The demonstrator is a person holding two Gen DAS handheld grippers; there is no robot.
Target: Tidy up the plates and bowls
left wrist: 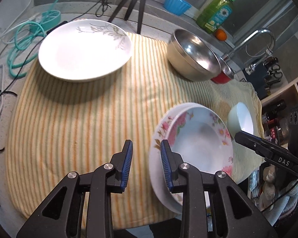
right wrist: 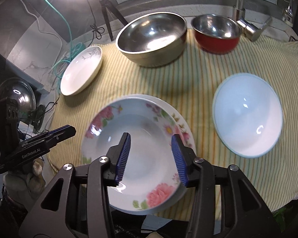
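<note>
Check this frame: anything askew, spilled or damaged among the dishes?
Nothing spilled or broken. The floral plate sits off-centre on the plate beneath, and that stack overhangs the near edge of the striped towel.

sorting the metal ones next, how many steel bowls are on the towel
2: a large steel bowl at the far middle, and a smaller red-sided steel bowl just right of it. None looks hidden.

Red bowl (left wrist: 221,77) mostly hidden behind steel bowl (left wrist: 194,57).
</note>
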